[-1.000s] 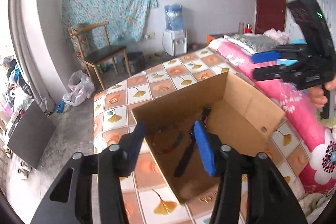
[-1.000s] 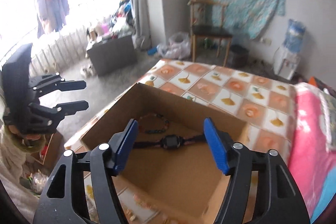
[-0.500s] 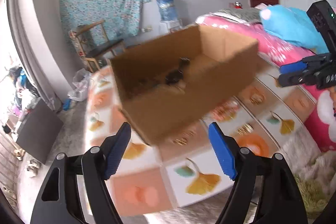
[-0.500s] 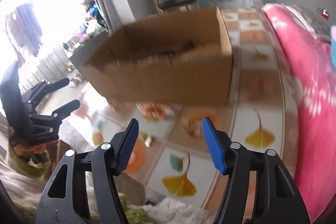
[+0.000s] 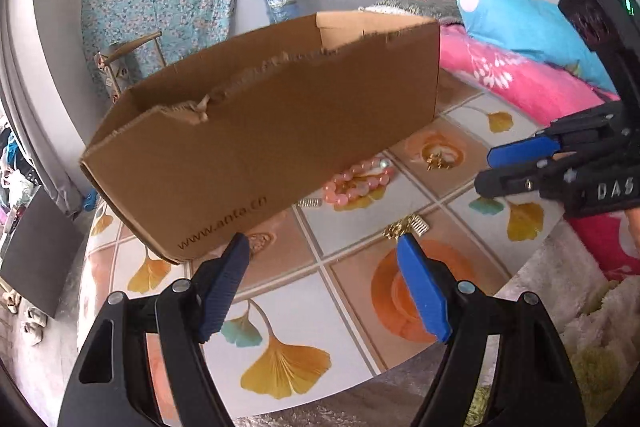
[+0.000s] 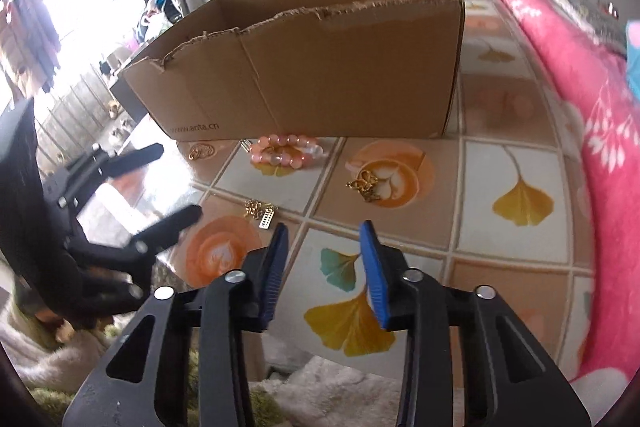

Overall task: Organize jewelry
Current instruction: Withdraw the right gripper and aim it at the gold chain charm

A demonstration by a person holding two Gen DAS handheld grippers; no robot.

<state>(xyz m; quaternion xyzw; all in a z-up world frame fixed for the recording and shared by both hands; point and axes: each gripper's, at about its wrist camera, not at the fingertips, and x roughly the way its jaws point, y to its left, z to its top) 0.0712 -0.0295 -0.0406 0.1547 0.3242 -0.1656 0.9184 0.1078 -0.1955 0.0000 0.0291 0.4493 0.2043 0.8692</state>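
Observation:
An open cardboard box (image 5: 264,147) (image 6: 312,67) stands on the tiled table; its inside is hidden from this low angle. In front of it lie a pink bead bracelet (image 5: 358,183) (image 6: 286,153), a gold chain with a small tag (image 5: 406,227) (image 6: 260,213) and a gold clump (image 5: 438,161) (image 6: 366,185). My left gripper (image 5: 322,247) (image 6: 176,183) hovers open near the tagged chain, holding nothing. My right gripper (image 6: 324,231) (image 5: 492,167) hangs low over the table's near part. Its jaws are closing with nothing between them.
The table (image 6: 516,155) wears a ginkgo-leaf tile cloth. A pink quilt (image 6: 592,99) and a blue pillow (image 5: 520,23) flank its right side. Another gold piece (image 6: 200,151) lies by the box's front corner. A chair (image 5: 128,55) and a water dispenser (image 5: 278,3) stand behind.
Both grippers came down from above the box to the table's near side, so the box interior dropped out of sight. The left jaws widened and the right jaws narrowed.

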